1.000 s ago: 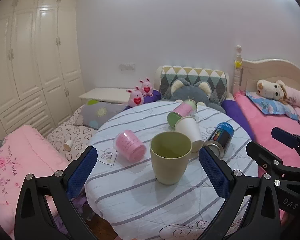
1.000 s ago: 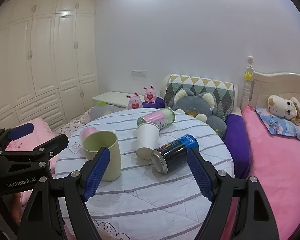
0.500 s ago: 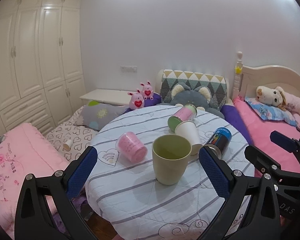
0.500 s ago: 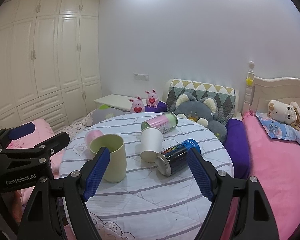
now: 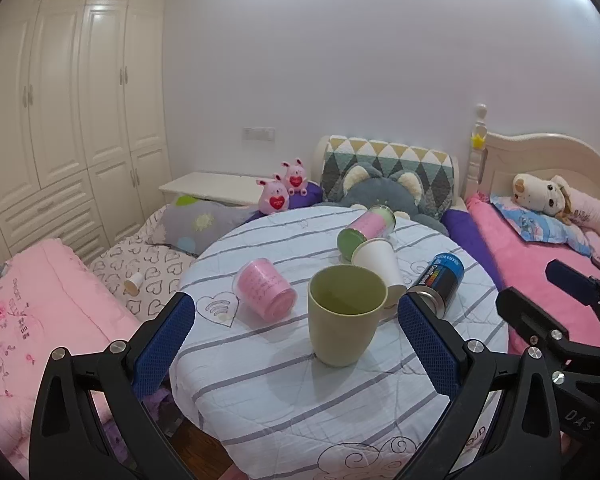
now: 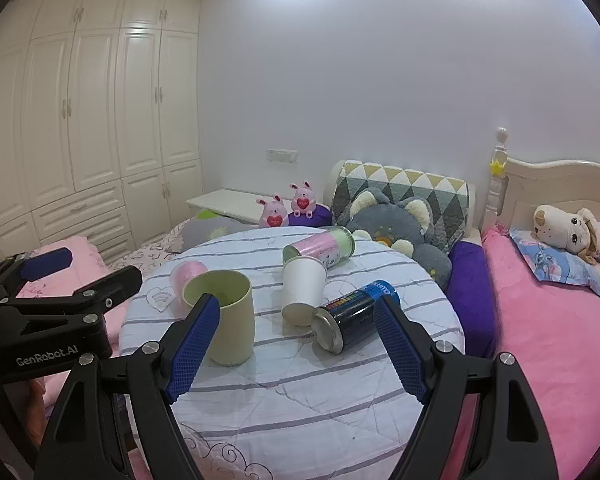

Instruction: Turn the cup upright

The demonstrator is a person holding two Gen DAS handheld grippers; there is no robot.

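The green cup (image 5: 345, 313) stands upright on the round table (image 5: 284, 396), mouth up, so it reads as the one already righted. Left of the green cup the pink cup (image 5: 265, 293) lies on its side; behind it the white paper cup (image 5: 378, 262) sits mouth-down, with a blue can (image 5: 440, 280) toppled beside that (likely clutter). The left gripper (image 5: 296, 344) and the right gripper (image 6: 298, 340) both hang back with jaws wide, holding nothing, probably between picks.

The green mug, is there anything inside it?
The green mug stands upright, mouth open. Its visible inner wall looks bare; the bottom is hidden by the rim, so I cannot rule out something there.
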